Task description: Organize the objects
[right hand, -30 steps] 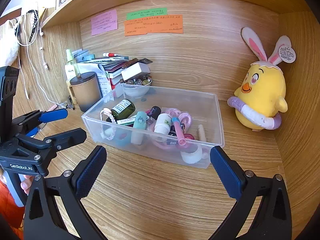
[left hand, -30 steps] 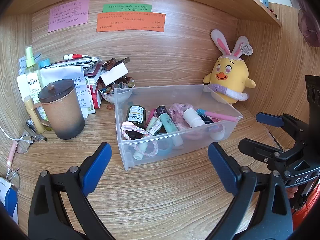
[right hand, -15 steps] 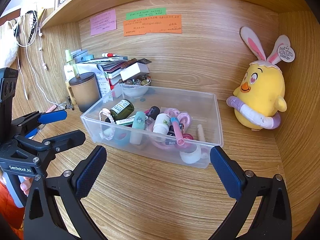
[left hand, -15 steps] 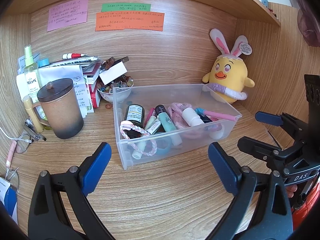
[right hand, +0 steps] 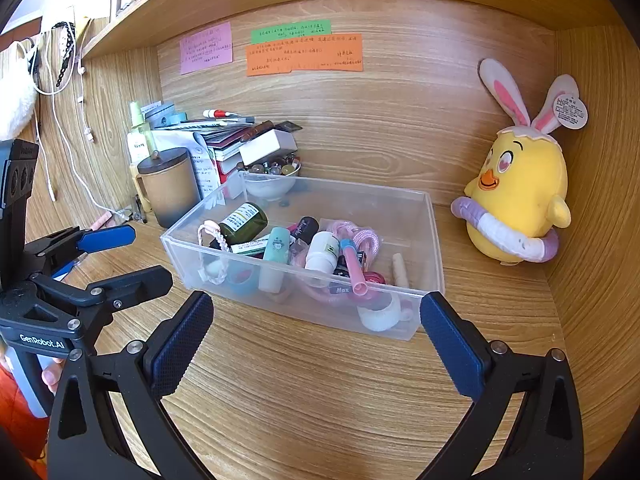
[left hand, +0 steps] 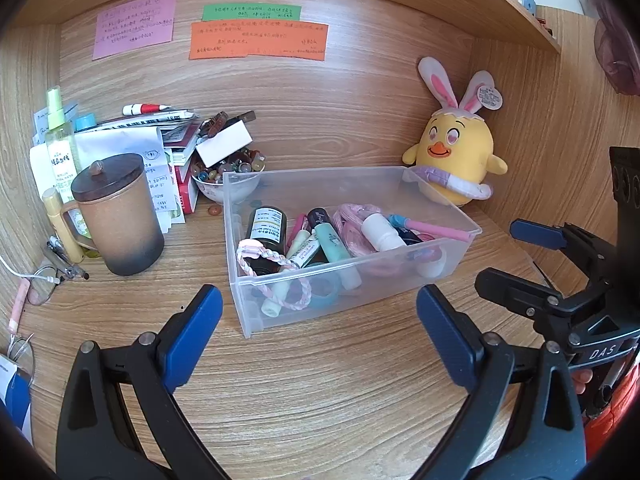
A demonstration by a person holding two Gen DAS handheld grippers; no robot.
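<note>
A clear plastic bin [left hand: 436, 190] [right hand: 434, 236] stands mid-desk, filled with small items: a dark green bottle [left hand: 267, 226] [right hand: 242, 222], a mint tube [left hand: 334, 246] [right hand: 275, 250], a white bottle [left hand: 382, 232] [right hand: 322, 252], a pink braided band [left hand: 260, 256] [right hand: 210, 236] over the front rim, and pink cords. My left gripper [left hand: 318, 330] [right hand: 120, 254] hangs open before the bin's front left, holding nothing. Open and empty too, my right gripper [right hand: 316, 334] [left hand: 516, 256] sits just short of the bin's near wall.
A yellow bunny-eared plush [left hand: 454, 168] [right hand: 518, 208] leans in the back right corner. At back left stand a lidded brown mug [left hand: 116, 214] [right hand: 168, 186], a spray bottle [left hand: 60, 152], stacked books and papers [left hand: 160, 136], and a bowl of beads [left hand: 224, 176]. Sticky notes [left hand: 258, 34] hang on the back panel.
Both views drift very slightly; the bin and plush sit a touch lower-left in frame. Both grippers stay open and nothing in the bin has moved.
</note>
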